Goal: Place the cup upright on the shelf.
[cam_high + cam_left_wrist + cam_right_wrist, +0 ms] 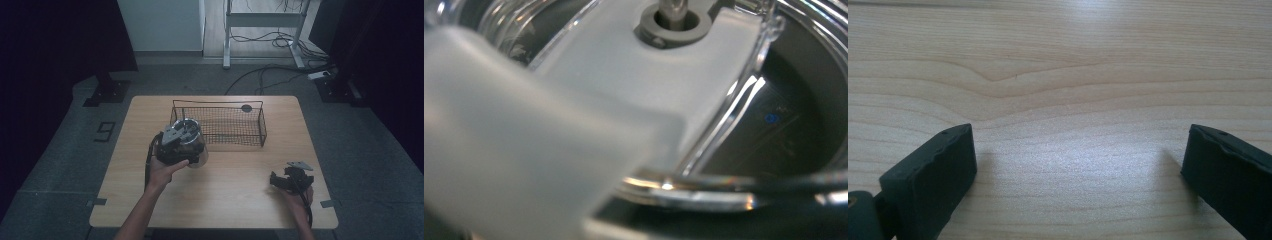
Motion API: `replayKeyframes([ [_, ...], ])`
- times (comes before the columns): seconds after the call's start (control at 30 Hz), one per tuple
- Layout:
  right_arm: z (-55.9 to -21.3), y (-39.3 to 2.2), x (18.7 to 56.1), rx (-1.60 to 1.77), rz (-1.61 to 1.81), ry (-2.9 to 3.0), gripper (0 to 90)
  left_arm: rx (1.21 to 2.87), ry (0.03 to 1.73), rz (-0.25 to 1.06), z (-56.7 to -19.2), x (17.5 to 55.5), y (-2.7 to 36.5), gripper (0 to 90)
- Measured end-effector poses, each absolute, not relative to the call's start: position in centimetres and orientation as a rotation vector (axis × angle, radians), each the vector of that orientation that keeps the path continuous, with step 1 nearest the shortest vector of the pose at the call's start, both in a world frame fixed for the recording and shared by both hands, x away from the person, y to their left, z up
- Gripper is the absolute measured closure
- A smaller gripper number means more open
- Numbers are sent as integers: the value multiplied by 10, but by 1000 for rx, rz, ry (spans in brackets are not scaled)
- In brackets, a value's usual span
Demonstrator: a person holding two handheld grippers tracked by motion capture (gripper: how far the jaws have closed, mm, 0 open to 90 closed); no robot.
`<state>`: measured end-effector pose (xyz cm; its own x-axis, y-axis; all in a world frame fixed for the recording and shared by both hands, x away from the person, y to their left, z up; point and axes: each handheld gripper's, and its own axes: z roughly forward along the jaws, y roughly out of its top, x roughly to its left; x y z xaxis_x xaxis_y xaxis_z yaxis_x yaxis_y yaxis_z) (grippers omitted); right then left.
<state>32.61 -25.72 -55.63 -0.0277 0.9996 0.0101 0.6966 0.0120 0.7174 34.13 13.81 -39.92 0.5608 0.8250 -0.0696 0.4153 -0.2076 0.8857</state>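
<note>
1. Clear jar-like container (196, 150) sits on the worktop (225, 200), touching the wire basket's (250, 131) near-left corner. The left tongs view looks down into it: white paddle-like part (624, 90) and grey hub (674, 22) inside.
2. My left tongs (176, 142) are on top of the container, probably gripping it or its insert; I cannot tell how far the jaws are apart.
3. My right tongs (291, 179) are parked low over bare worktop, well apart from the container, jaws wide, holding nothing, likely idle.
4. Basket looks empty except for a dark round thing (246, 108) at the far rim.
</note>
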Motion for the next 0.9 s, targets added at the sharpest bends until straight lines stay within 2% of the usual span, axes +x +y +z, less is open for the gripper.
replayKeyframes([
  [0.9, -556, -257, 326, 1739, 759, 1770, 11, 1800, 1031, 521, -388, 362, 134, 40],
])
